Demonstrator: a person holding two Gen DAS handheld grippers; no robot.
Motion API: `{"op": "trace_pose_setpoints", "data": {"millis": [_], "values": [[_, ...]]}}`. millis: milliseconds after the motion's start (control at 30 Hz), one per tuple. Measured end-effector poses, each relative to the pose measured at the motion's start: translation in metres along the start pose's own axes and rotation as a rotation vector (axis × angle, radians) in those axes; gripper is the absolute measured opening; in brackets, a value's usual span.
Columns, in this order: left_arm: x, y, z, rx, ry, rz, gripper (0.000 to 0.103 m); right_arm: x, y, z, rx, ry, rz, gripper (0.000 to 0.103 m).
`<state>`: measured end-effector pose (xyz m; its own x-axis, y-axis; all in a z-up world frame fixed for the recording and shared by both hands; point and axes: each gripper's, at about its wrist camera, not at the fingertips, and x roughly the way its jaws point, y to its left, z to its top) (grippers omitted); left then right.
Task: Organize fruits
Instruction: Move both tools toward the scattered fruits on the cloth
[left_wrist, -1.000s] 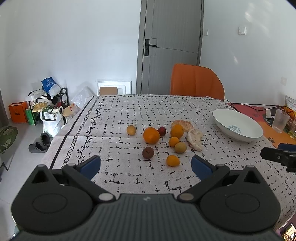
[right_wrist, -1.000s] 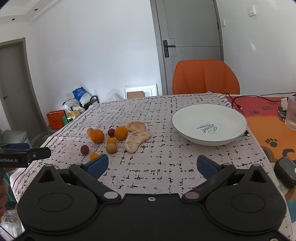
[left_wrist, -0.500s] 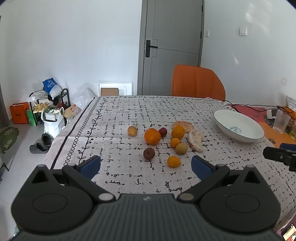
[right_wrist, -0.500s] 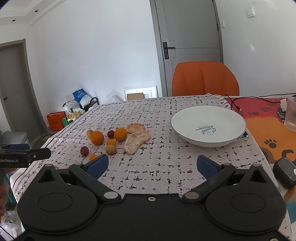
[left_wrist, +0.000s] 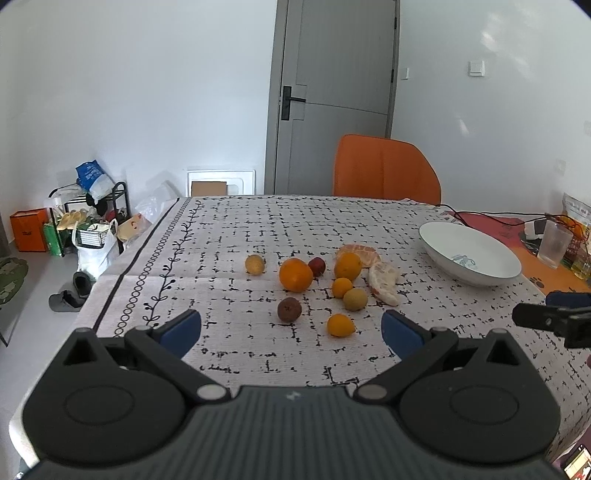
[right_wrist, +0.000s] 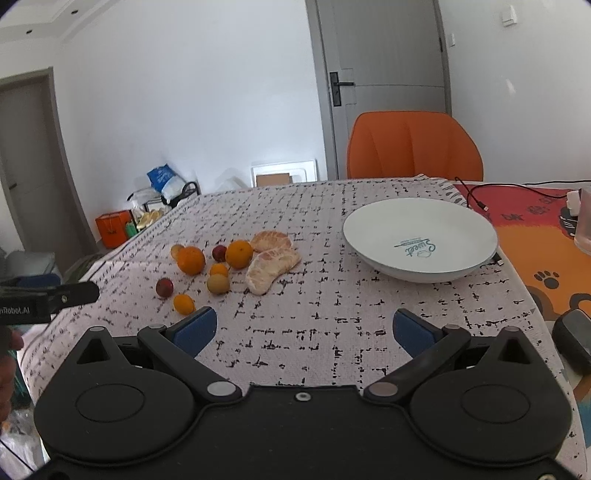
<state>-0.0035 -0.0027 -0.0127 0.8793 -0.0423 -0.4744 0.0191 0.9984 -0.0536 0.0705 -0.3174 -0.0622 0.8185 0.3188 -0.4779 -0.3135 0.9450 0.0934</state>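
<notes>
Several fruits lie loose on the patterned tablecloth (left_wrist: 221, 236): a large orange (left_wrist: 295, 275), a second orange (left_wrist: 348, 266), small tangerines (left_wrist: 340, 325), a dark red plum (left_wrist: 289, 309), and peeled pomelo pieces (left_wrist: 384, 282). An empty white bowl (left_wrist: 469, 253) stands to their right; it also shows in the right wrist view (right_wrist: 419, 240). My left gripper (left_wrist: 291, 328) is open and empty, just short of the fruits. My right gripper (right_wrist: 303, 326) is open and empty, between the fruit cluster (right_wrist: 218, 266) and the bowl.
An orange chair (left_wrist: 384, 166) stands behind the table. A glass (left_wrist: 554, 243), cables and an orange mat (right_wrist: 546, 258) lie at the right end. A dark device (right_wrist: 572, 339) sits near the right edge. Bags and a rack (left_wrist: 85, 221) stand on the floor at left.
Both grippers have shifted slightly and the views have tilted a little. Both stay open and no fruit has moved.
</notes>
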Motion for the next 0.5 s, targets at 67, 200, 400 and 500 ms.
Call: {"op": "trace_pose_setpoints", "data": {"millis": [67, 200, 400, 500], "values": [[0.004, -0.001, -0.002, 0.001, 0.004, -0.004, 0.103, 0.002, -0.001, -0.001, -0.002, 0.001, 0.013, 0.103], [0.012, -0.002, -0.004, 0.0, 0.021, -0.031, 0.103, 0.011, -0.001, -0.003, -0.012, 0.019, 0.021, 0.103], [0.023, -0.001, -0.008, -0.008, 0.028, -0.058, 0.101, 0.024, 0.001, -0.004, -0.027, 0.036, 0.038, 0.103], [0.028, -0.002, -0.009, 0.0, 0.028, -0.059, 0.1, 0.029, 0.002, -0.005, -0.032, 0.043, 0.05, 0.103]]}}
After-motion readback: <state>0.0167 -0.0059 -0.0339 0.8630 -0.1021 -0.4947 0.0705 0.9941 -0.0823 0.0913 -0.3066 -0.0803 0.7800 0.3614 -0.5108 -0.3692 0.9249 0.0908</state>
